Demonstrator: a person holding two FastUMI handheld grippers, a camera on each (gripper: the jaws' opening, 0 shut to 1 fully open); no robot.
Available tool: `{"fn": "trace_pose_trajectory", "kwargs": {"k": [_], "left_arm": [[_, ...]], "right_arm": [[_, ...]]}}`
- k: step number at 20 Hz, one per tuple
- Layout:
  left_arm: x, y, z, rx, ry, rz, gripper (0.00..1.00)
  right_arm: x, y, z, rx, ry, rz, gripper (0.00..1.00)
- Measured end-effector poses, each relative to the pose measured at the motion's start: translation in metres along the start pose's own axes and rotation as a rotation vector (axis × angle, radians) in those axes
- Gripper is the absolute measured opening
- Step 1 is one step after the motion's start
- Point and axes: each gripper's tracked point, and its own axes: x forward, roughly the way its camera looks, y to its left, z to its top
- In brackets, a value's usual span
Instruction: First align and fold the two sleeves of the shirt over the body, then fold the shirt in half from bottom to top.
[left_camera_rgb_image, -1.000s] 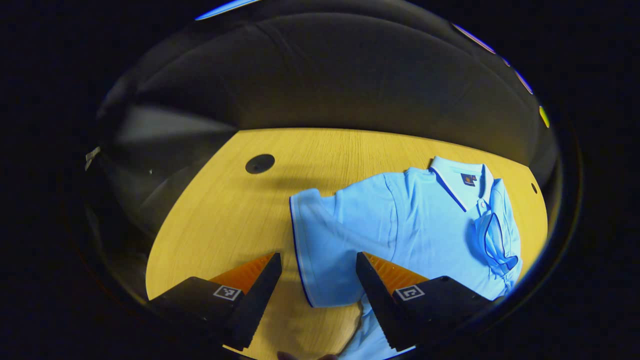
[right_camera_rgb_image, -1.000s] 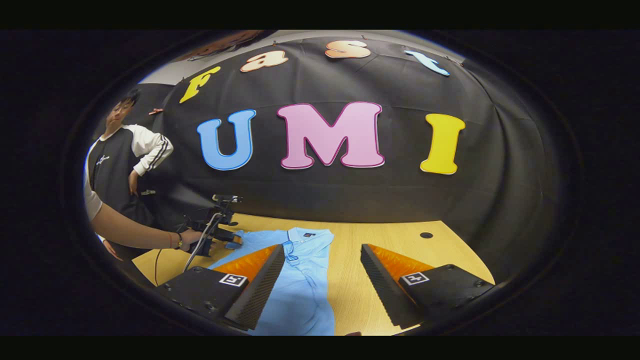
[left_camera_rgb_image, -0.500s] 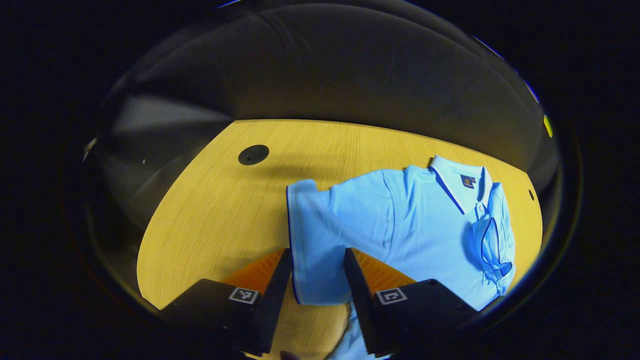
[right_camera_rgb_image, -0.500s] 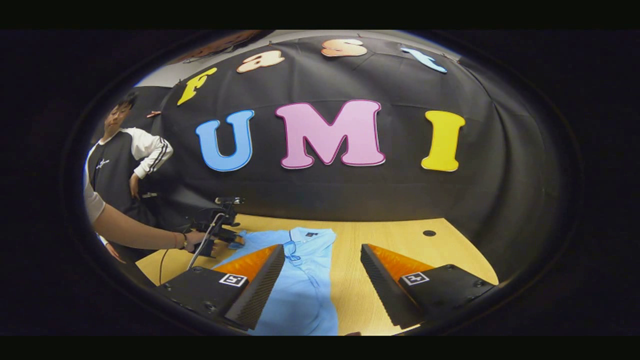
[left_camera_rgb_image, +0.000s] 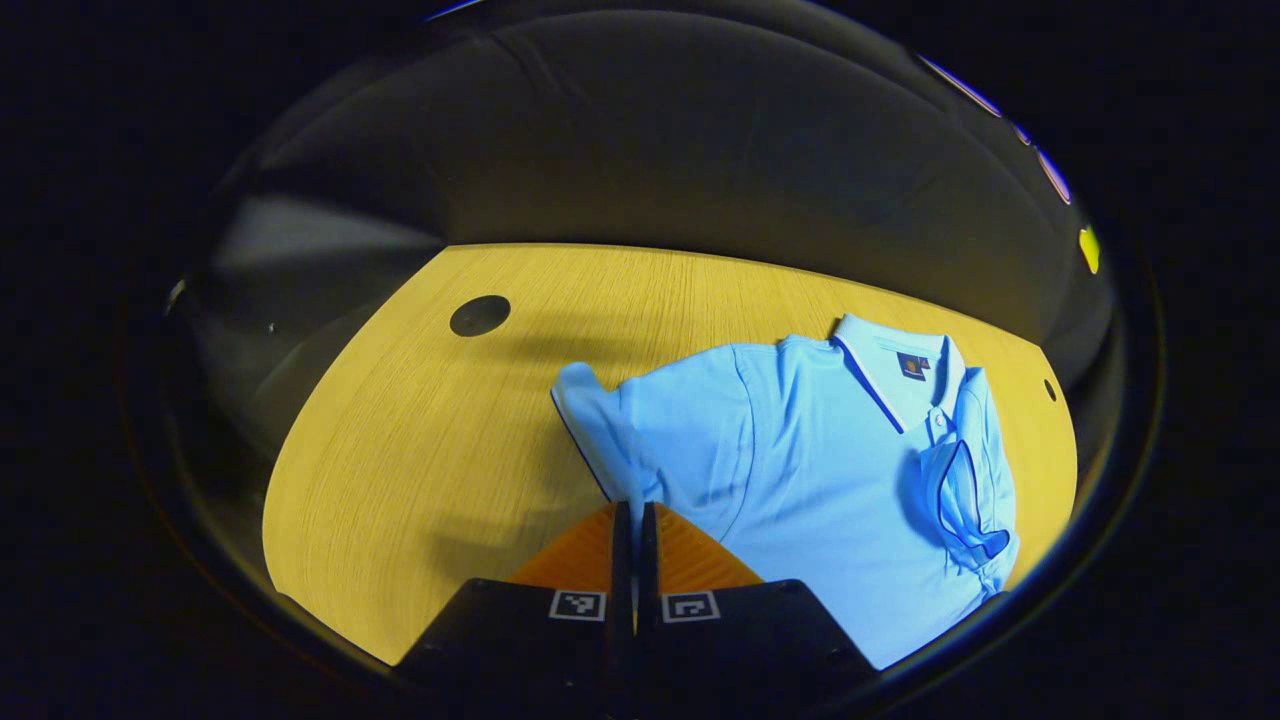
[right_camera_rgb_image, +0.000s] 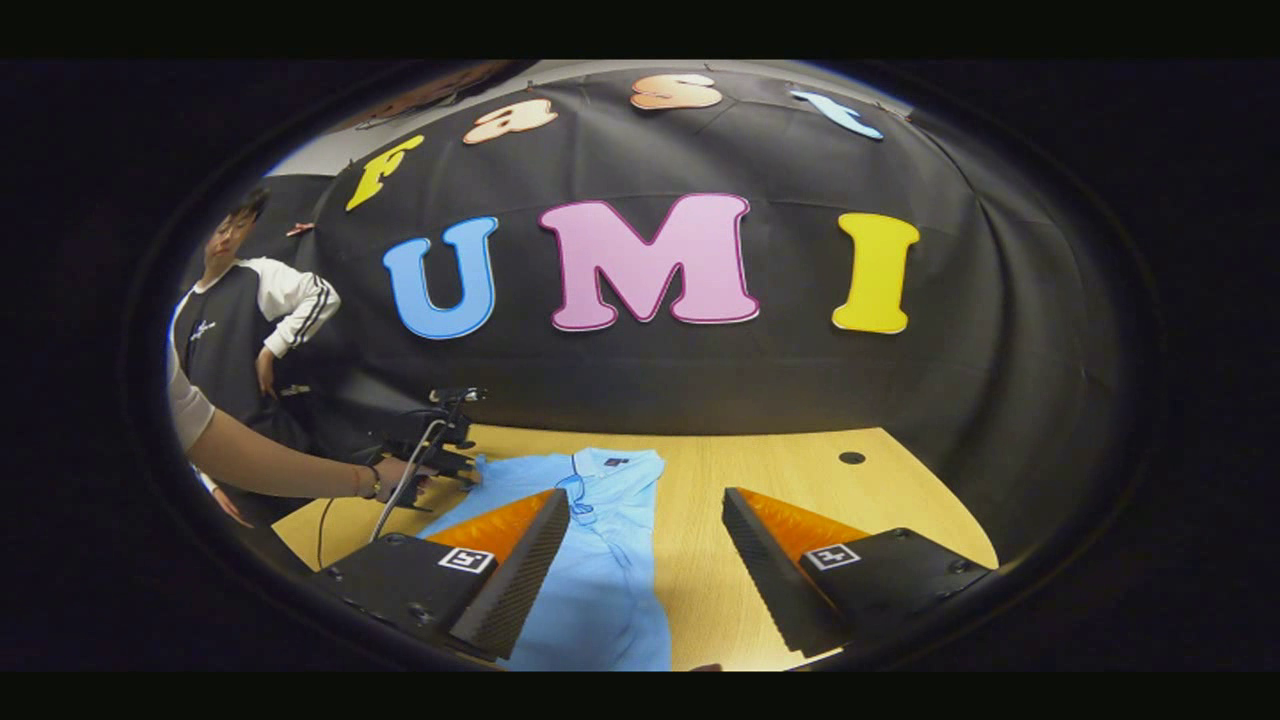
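Light-blue knit polo shirt (left_camera_rgb_image: 830, 470) with navy-trimmed collar lies flat on our grained wooden table (left_camera_rgb_image: 420, 440). Our left gripper (left_camera_rgb_image: 632, 512) pinches its sleeve (left_camera_rgb_image: 595, 415); our right gripper (right_camera_rgb_image: 645, 535) hovers, fingers spread. Its collar tag is unreadable.

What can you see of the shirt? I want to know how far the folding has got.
The shirt is a light blue short-sleeved polo of soft knit, with a white-edged collar and dark piping on the cuffs. It lies front up on the wooden table. One sleeve is already folded over the body. The other sleeve is still spread out, and the left gripper is shut on its cuff edge. The bottom half is not yet folded.
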Motion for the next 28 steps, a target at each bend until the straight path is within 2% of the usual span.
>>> {"fn": "trace_pose_trajectory", "kwargs": {"k": [4, 8, 13, 14, 15, 18, 22, 28], "left_arm": [[-0.008, -0.007, 0.009, 0.012, -0.034, -0.008, 0.06], [-0.037, -0.038, 0.037, 0.059, -0.131, -0.064, 0.06], [-0.072, -0.134, 0.034, 0.240, -0.197, -0.201, 0.06], [-0.076, -0.154, 0.029, 0.278, -0.199, -0.225, 0.11], [-0.079, -0.172, 0.022, 0.320, -0.200, -0.241, 0.06], [-0.083, -0.222, 0.003, 0.446, -0.206, -0.284, 0.06], [-0.075, -0.255, -0.034, 0.680, -0.185, -0.280, 0.06], [-0.065, -0.249, -0.055, 0.781, -0.171, -0.261, 0.06]], "right_arm": [[-0.001, -0.003, -0.003, 0.003, 0.008, 0.002, 0.96], [0.000, -0.008, -0.003, 0.014, 0.012, 0.001, 0.96], [-0.001, -0.014, -0.004, 0.027, 0.015, -0.001, 0.96], [-0.002, -0.016, -0.004, 0.026, 0.016, -0.004, 0.96], [-0.003, -0.019, -0.004, 0.027, 0.015, -0.006, 0.96], [-0.009, -0.029, -0.010, 0.029, 0.027, -0.018, 0.96], [-0.011, -0.045, -0.013, 0.044, 0.041, -0.040, 0.96], [-0.014, -0.056, -0.015, 0.050, 0.049, -0.043, 0.97]]}}
